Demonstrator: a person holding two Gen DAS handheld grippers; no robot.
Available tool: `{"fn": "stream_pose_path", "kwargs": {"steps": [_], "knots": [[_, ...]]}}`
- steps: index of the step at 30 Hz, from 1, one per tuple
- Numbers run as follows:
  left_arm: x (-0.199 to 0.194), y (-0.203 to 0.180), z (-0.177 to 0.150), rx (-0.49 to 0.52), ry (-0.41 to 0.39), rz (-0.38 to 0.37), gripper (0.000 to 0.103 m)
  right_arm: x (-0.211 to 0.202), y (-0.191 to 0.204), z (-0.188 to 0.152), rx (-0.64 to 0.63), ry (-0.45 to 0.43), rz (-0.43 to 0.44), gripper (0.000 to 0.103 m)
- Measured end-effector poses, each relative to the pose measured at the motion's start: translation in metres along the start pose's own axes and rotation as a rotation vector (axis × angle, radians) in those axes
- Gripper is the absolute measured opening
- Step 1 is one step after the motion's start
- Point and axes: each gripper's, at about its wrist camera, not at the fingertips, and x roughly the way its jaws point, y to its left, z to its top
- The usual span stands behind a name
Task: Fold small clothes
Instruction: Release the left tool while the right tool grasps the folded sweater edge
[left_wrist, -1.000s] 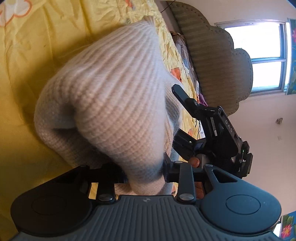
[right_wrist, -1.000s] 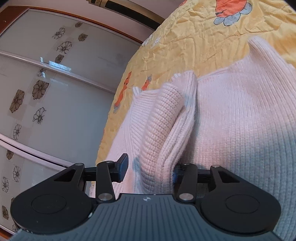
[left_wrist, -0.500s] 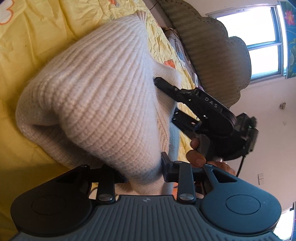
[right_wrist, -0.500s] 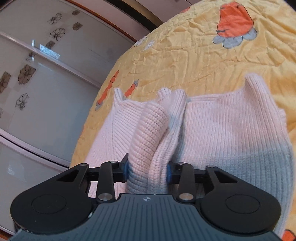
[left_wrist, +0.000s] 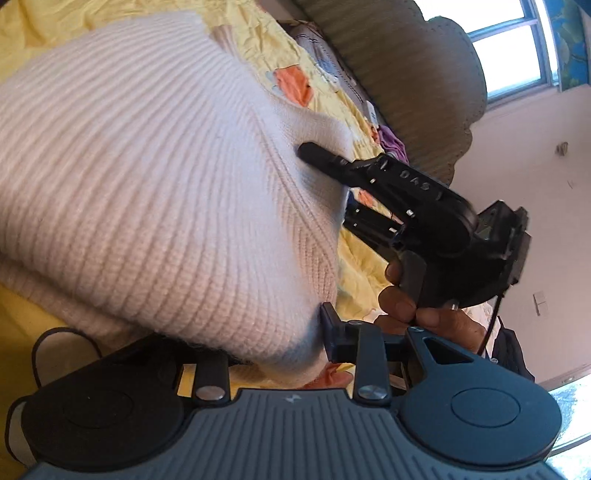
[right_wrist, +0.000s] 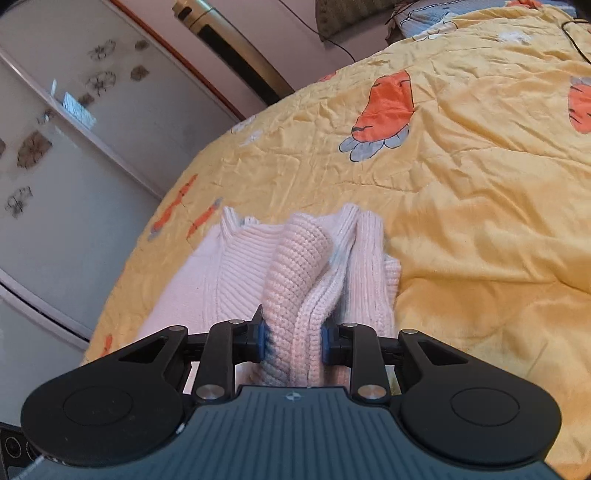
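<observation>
While both our left gripper (left_wrist: 273, 332) and closing right gripper (right_wrist: 291, 339) pinch the pink sweater (right_wrist: 295, 266) over the bed (right_wrist: 461, 184), folding is only begun.

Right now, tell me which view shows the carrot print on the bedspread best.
The right wrist view: a whole orange carrot print lies unobstructed on the yellow bedspread beyond the pink sweater. The left wrist view shows only small orange patches past the sweater.

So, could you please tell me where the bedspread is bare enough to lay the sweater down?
The yellow bedspread is bare beyond and right of the pink sweater, around the carrot print. Left of the sweater only a narrow strip remains before the bed edge. Near the headboard it is crowded with pillows.
</observation>
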Motion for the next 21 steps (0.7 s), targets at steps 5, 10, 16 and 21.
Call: {"fn": "stream_pose_path", "kwargs": {"steps": [5, 10, 16, 21], "knots": [[0.027, 0.007, -0.012, 0.078, 0.013, -0.004, 0.036, -0.010, 0.000, 0.001, -0.003, -0.071, 0.040, 0.029], [0.006, -0.005, -0.004, 0.240, 0.174, -0.124, 0.063, 0.002, -0.028, -0.010, 0.118, -0.079, 0.044, 0.038], [-0.079, 0.014, -0.023, 0.747, 0.105, -0.032, 0.067, -0.055, -0.014, -0.037, 0.176, -0.241, 0.022, 0.077], [-0.125, 0.031, -0.030, 1.006, -0.140, 0.246, 0.067, -0.098, -0.003, -0.108, 0.243, -0.276, 0.120, 0.077]]}}
